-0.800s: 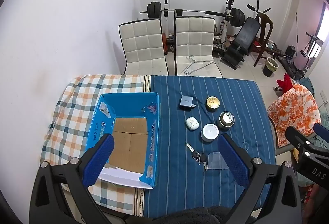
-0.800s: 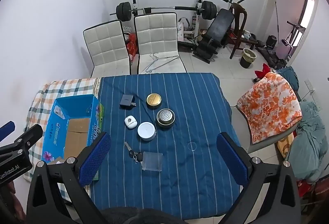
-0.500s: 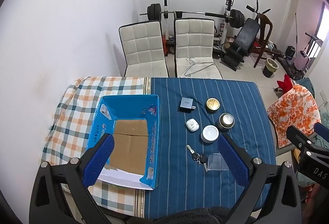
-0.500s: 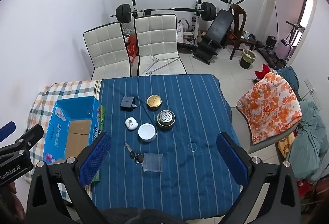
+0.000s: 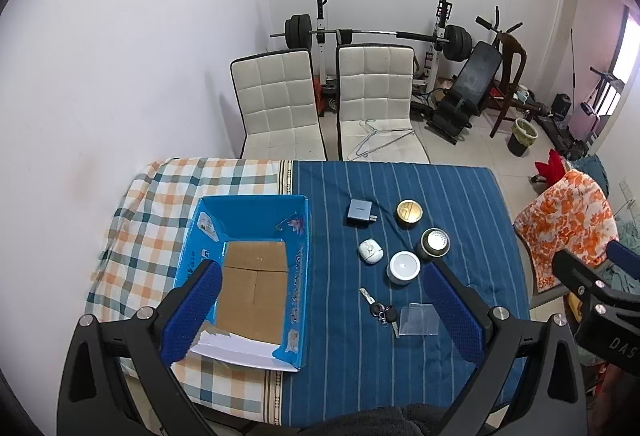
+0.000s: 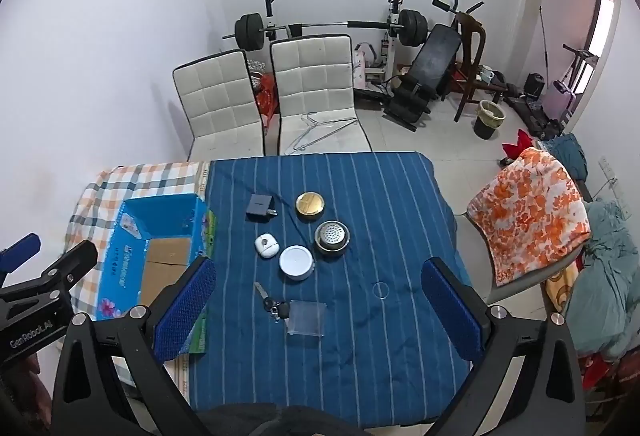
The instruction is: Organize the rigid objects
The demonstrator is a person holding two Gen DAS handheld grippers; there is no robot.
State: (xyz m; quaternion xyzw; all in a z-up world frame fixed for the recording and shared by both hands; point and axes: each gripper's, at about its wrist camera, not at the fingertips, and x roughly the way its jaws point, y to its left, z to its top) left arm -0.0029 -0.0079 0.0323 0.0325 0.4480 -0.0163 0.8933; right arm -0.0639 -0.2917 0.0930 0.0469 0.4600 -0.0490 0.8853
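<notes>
An open blue cardboard box [image 5: 298, 268] [image 6: 124, 264] lies on the table's left side, empty. To its right on the blue striped cloth lie a grey charger [image 5: 359, 211] [image 6: 260, 205], a gold tin [image 5: 409, 212] [image 6: 309, 205], a white earbud case [image 5: 370, 251] [image 6: 266, 245], a white round jar [image 5: 403, 267] [image 6: 296, 262], a dark metal strainer cup [image 5: 434, 242] [image 6: 332, 236], keys [image 5: 380, 310] [image 6: 274, 304] and a clear plastic case [image 5: 419, 318] [image 6: 306, 317]. My left gripper [image 5: 320, 312] and right gripper [image 6: 316, 310] are both open and empty, high above the table.
Two white chairs [image 5: 324, 108] stand behind the table, with a hanger on one. Gym equipment [image 5: 380, 36] stands at the back wall. A chair with an orange floral cover [image 6: 528, 212] stands to the right. A checked cloth [image 5: 160, 204] covers the table's left part.
Both views have shifted slightly; the table and objects sit a little lower in the frames. Nothing on the table moved.
</notes>
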